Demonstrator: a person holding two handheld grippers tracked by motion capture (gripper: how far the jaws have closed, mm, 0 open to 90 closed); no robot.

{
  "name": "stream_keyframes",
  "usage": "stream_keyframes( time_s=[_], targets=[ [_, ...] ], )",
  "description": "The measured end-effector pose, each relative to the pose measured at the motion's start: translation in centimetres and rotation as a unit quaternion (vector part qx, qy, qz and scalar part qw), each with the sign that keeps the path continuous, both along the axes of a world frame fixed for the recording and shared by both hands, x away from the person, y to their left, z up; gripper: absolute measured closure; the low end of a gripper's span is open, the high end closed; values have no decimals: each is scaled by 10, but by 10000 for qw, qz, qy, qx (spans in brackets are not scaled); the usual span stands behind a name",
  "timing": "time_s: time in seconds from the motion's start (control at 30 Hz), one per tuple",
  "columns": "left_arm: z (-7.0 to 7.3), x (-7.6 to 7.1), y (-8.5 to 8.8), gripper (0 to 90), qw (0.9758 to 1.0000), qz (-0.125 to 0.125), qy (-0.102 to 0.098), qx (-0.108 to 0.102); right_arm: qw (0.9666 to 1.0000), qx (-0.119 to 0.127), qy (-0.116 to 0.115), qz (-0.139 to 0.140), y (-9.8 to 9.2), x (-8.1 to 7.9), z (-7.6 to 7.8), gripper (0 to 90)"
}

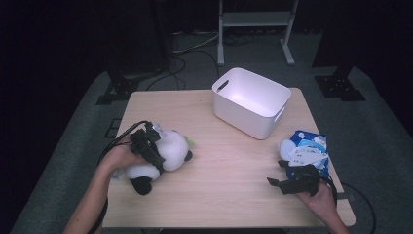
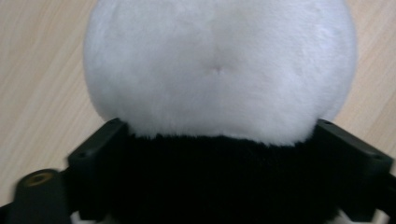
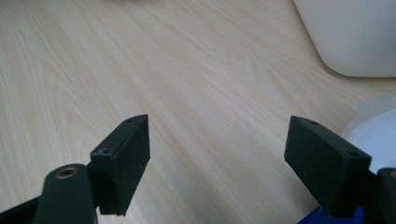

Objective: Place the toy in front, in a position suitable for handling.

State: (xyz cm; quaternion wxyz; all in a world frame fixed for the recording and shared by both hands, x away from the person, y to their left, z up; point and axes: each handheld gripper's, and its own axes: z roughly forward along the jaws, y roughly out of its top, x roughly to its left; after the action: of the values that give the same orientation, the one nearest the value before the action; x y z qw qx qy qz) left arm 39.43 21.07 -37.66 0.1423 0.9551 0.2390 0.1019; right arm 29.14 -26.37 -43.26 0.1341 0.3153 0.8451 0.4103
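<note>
One plush panda (image 1: pixel 168 151), one white bin (image 1: pixel 252 101), one blue packet (image 1: pixel 308 151). Left gripper (image 1: pixel 148 148), lower left, clamps the panda; right gripper (image 1: pixel 282 175), lower right, gapes wide, level.

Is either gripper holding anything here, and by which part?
The left gripper has its jaws around the plush panda at its black band below the white head. The right gripper is open and holds nothing.

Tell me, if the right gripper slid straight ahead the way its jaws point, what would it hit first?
Probably nothing soon: ahead of the right gripper lies bare table. The white bin sits off to the side, though depth is hard to judge.
</note>
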Motion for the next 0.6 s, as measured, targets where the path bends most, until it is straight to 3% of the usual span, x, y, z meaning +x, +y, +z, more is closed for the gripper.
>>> stream_keyframes(
  time_s=[0.13, 0.33, 0.47, 0.6],
  targets=[
    [3, -6, -4, 245, 9996, -219, -191, 0, 10000, 47, -18, -12, -2, 0, 1, 212],
    [4, -11, -8, 285, 9980, -404, -76, -478, 9999, 80, -78, -44, -3, -1, 3, 212],
    [7, -16, -24, 284, 9971, -607, -111, -444, 9998, 119, -104, -85, -6, -1, 4, 213],
    [12, -20, -50, 284, 9946, -882, -97, -533, 9998, 138, -119, -110, -7, -1, 5, 213]
  ],
)
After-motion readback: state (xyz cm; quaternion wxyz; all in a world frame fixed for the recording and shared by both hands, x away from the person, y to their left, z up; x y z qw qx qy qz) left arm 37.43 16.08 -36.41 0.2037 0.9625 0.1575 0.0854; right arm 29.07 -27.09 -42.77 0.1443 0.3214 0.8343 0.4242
